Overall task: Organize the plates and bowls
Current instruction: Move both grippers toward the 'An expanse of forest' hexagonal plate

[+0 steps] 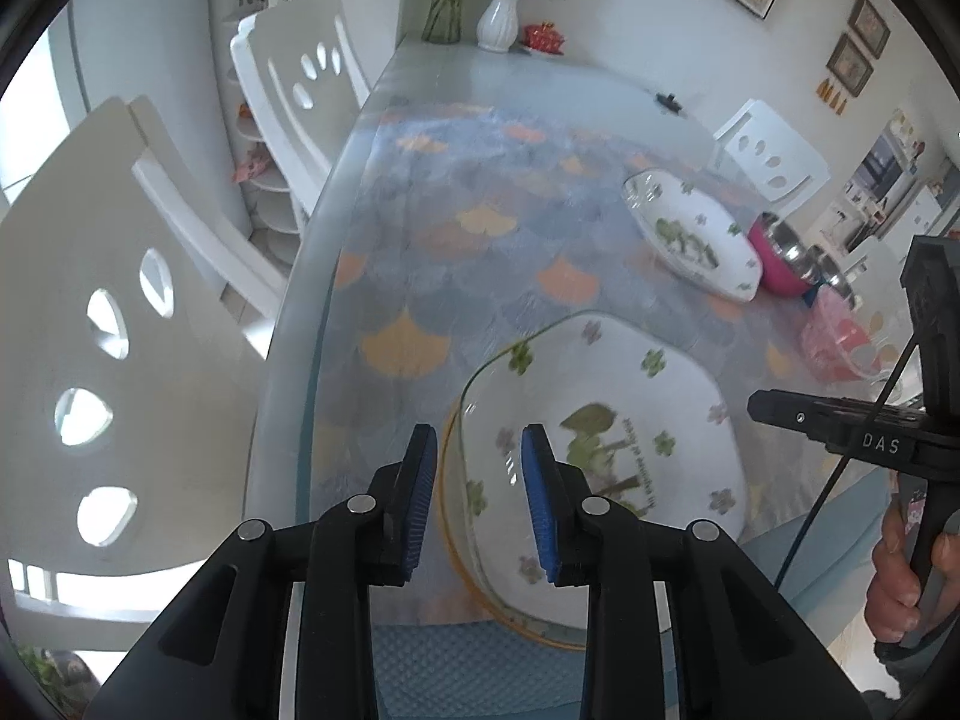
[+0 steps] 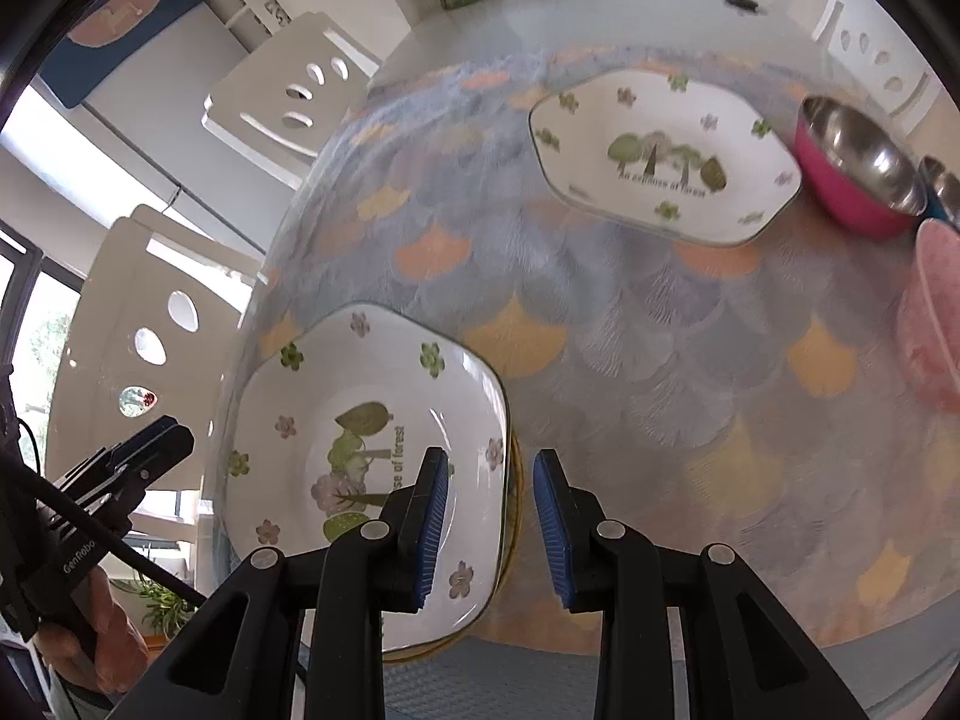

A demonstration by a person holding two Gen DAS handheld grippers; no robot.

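- Two white square-ish ceramic plates with green forest print are out on the glass tabletop [image 2: 630,324] with its scale-pattern cloth underneath: the near plate [image 2: 372,420] sits at the tabletop's front edge, the far plate [image 2: 660,150] is well apart from it, further back.
- Near plate looks like it rests on top of another dish, a yellowish rim [image 2: 510,516] peeks out below it at the right and front.
- Left claw [image 1: 480,498]: the blue pads are only narrowly apart, and the near plate's left rim lines up in the gap between them. Can't see the pads pressing on it, so it reads as slightly open, gripping nothing.
- Right claw [image 2: 492,522]: same story, narrow gap, straddling the right rim of the near plate. The left pad overlaps the plate's face, the right pad is off over the cloth. No clear pinch that I can make out.
- A pink bowl with a shiny steel inside [image 2: 858,168] sits just beside the far plate on its right, with a second steel-lined bowl [image 2: 945,186] right behind it.
- A pale pink speckled bowl [image 2: 930,312] is at the right edge, blurry.
- White chairs [image 1: 120,330] stand along the left side.
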